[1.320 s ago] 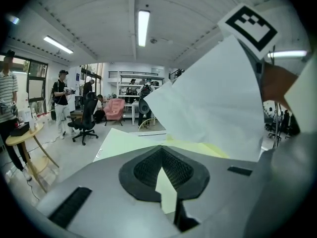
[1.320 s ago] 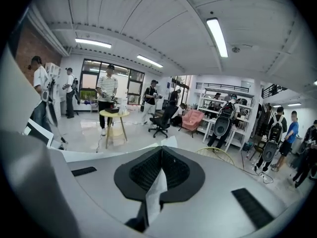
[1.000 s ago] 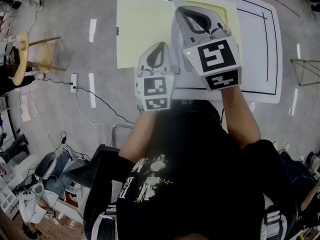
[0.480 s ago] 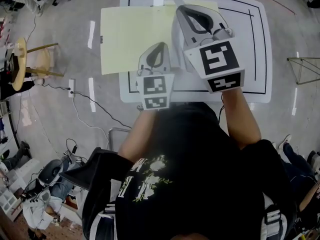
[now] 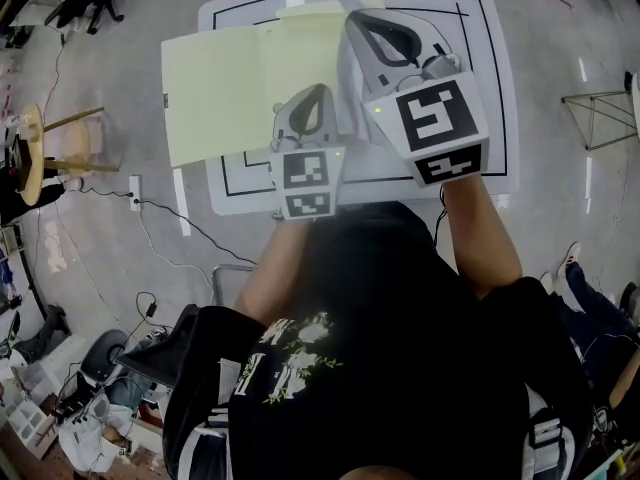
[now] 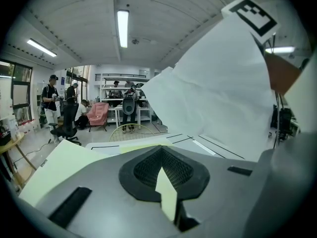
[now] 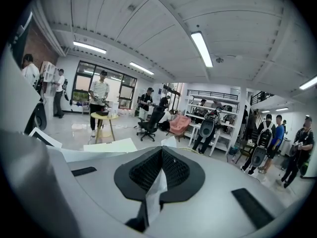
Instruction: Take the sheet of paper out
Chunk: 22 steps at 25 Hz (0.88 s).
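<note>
The sheet of paper [image 5: 220, 98], at ten o'clock in the head view, is pale yellow, matt and smooth. The left claw [image 6: 164, 185] and right claw [image 7: 153, 185] are smooth matt grey plastic with black ribbed pads [image 6: 146, 168]. The thin whitish sheet [image 6: 223, 98] looks matt. The worktop [image 5: 495, 88] is smooth white, the floor [image 5: 560, 28] grey with a slight sheen.

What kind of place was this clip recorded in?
Probably an open-plan lab or workshop: a bare concrete floor, metal shelving at the back, an office chair, strip lights on a ribbed ceiling, and several people standing about.
</note>
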Motion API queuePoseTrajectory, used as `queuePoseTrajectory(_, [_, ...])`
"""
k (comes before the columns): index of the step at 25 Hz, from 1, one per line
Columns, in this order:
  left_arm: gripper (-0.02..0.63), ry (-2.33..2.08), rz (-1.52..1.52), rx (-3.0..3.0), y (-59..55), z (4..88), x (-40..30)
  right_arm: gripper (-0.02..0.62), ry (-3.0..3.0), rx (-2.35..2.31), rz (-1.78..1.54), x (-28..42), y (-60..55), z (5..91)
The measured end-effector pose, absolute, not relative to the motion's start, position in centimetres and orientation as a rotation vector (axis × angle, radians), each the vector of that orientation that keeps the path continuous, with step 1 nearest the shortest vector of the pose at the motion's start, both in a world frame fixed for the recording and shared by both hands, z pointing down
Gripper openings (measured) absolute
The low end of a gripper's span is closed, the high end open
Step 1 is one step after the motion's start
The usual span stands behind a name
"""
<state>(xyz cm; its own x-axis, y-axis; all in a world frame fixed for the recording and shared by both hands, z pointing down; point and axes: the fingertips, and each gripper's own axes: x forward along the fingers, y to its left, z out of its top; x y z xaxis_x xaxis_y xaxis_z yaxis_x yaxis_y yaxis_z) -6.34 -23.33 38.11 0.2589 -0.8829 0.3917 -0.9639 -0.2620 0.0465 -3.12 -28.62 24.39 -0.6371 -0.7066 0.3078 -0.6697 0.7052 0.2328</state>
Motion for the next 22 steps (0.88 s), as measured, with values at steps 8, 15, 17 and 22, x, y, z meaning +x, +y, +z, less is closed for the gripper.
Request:
queuePoseTrajectory(8, [-0.006, -1.663, 0.425, 2.295, -24.1, 38.8, -1.0, 0.002, -2.517, 1.104, -0.129, 2.1, -29.0, 25.2])
queuePoseTrajectory(15, [-0.006, -1.628, 0.431, 2.32, -24.2, 39.1, 3.5, 0.002, -2.497, 1.129, -0.127, 6.5, -29.1, 25.5])
queuePoseTrajectory(17, [-0.006, -1.619, 0.434, 2.328, -24.2, 39.1, 4.6, 0.002, -2.491, 1.14, -0.127, 7.7, -29.1, 25.6])
queuePoseTrajectory(22, [-0.006, -1.592, 0.44, 2.344, -25.0, 39.6, 6.9, 0.002, -2.478, 1.164, -0.118, 10.2, -29.9, 26.1])
